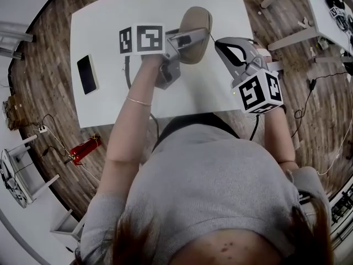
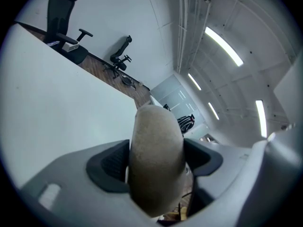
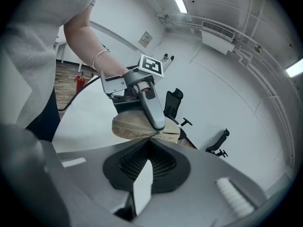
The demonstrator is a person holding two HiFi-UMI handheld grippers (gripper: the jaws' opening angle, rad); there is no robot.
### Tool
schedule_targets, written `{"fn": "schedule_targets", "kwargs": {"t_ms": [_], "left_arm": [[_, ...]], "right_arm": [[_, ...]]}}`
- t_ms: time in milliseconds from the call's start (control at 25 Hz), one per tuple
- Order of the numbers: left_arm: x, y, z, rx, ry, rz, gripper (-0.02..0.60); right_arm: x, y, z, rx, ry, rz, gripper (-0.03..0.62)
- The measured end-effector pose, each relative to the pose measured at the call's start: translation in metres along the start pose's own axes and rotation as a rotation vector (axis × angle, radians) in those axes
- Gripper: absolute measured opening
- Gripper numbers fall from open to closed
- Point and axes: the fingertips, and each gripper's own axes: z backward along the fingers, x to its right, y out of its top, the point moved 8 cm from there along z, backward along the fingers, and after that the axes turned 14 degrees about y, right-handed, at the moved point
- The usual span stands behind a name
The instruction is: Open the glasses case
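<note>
The beige zip-up glasses case (image 1: 196,21) is held up over the white table (image 1: 110,32), with my left gripper (image 1: 188,40) shut on its two broad sides. In the left gripper view the case (image 2: 156,160) fills the gap between the dark pads (image 2: 108,167). My right gripper (image 1: 217,41) is shut, and its tips meet at the case's zipper seam (image 3: 142,132), pinching the thin zipper pull (image 3: 156,134). The right gripper view shows one left finger (image 3: 152,105) lying across the top of the case (image 3: 128,124). The zipper looks closed.
A phone (image 1: 87,74) lies on the table's left part. A red object (image 1: 84,149) with cables sits on the wooden floor at the left. Office chairs (image 2: 66,18) stand beyond the table's far side. Another table (image 1: 309,15) stands at the right.
</note>
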Motion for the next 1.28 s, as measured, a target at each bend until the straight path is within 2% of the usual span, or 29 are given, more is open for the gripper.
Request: {"fn": "schedule_targets", "kwargs": {"t_ms": [200, 360, 520, 760, 960, 1280], "left_arm": [[0.000, 0.001, -0.002, 0.012, 0.011, 0.029, 0.357], [-0.008, 0.007, 0.001, 0.067, 0.027, 0.116, 0.356], [-0.007, 0.014, -0.001, 0.088, 0.067, 0.129, 0.356], [-0.015, 0.022, -0.004, 0.143, 0.097, 0.231, 0.356], [-0.013, 0.023, -0.007, 0.157, 0.135, 0.253, 0.356], [-0.014, 0.025, -0.009, 0.173, 0.169, 0.282, 0.356]], "right_arm": [[-0.005, 0.005, -0.003, -0.006, 0.013, 0.018, 0.005], [-0.018, 0.011, -0.009, 0.021, 0.059, 0.029, 0.005], [-0.028, 0.013, -0.017, 0.040, 0.090, 0.018, 0.005], [-0.033, 0.013, -0.027, 0.049, 0.141, 0.017, 0.005], [-0.040, 0.011, -0.041, 0.079, 0.180, -0.013, 0.006], [-0.043, 0.012, -0.066, 0.143, 0.194, -0.095, 0.006]]}}
